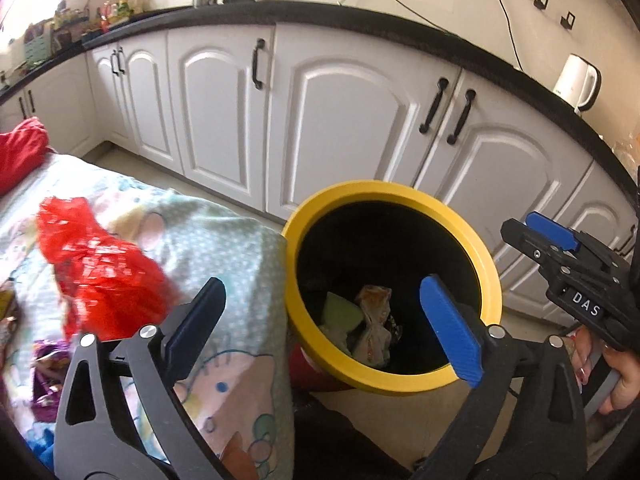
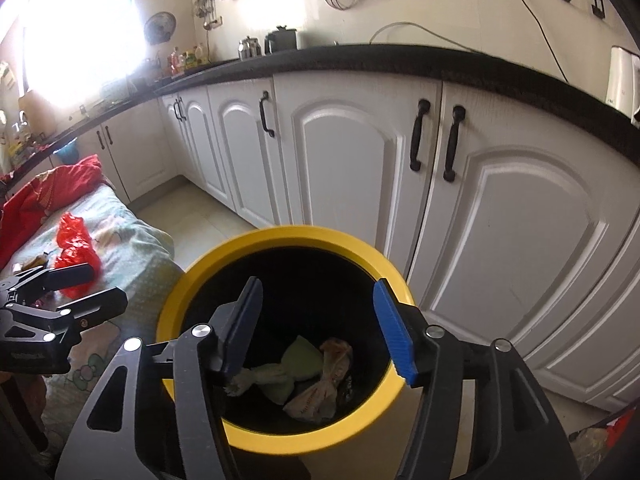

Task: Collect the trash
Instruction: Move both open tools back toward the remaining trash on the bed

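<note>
A kitchen with white cabinets (image 2: 352, 168) under a dark tabletop (image 2: 360, 60), a yellow-rimmed bin (image 2: 280, 240) on the floor.

Inside the bin lie crumpled wrappers (image 2: 320, 384) and a pale green scrap (image 2: 300, 360). Both tools hang over its mouth with fingers apart and nothing between them: the right tool (image 2: 320, 332) above the middle, the left tool (image 1: 324, 320) at the rim. A red plastic bag (image 1: 100, 264) lies on the patterned bed cover (image 1: 224, 240) beside the bin.
</note>
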`<state>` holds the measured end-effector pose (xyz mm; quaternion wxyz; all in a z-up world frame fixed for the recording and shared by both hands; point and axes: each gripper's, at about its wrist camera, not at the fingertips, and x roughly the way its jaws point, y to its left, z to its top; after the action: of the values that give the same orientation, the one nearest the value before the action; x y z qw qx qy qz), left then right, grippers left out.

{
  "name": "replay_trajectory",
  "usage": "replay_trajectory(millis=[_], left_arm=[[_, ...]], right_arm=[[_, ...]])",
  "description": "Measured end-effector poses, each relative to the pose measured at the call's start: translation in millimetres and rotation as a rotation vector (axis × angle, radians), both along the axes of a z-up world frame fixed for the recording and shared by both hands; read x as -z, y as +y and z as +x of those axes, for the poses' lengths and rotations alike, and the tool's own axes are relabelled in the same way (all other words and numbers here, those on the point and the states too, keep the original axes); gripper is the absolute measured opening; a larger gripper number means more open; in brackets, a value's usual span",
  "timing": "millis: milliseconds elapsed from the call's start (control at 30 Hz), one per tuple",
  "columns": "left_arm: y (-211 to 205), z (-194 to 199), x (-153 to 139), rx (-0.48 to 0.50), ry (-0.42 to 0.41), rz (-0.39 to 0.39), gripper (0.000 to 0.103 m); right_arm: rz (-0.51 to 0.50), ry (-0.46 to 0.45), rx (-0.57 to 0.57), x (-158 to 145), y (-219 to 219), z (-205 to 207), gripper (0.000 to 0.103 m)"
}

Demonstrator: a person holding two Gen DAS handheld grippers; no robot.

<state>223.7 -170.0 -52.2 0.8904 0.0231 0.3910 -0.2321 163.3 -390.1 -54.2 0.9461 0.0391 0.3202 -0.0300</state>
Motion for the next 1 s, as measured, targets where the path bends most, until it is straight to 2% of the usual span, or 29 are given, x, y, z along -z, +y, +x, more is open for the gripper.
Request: replay_trajectory(millis=[100, 600, 700, 1000], left_arm=[[8, -4, -8, -0.021, -0.02, -0.011, 0.092], [59, -23, -38, -0.123, -0.115, -0.03, 0.092], [69, -27, -42, -0.146, -0.127, -0.031, 0.092], [102, -39, -52, -0.208, -0.168, -0.025, 0.092]], right_arm=[[-0.006, -0.028, -0.015, -9, 8, -4, 0.063], [-0.02, -0.116, -0.104, -45, 55, -19, 0.068], [-0.025, -0.131, -0.121, -49, 65, -23, 0.072], [-0.034, -0.151, -0.19, -56, 103, -31, 0.075]])
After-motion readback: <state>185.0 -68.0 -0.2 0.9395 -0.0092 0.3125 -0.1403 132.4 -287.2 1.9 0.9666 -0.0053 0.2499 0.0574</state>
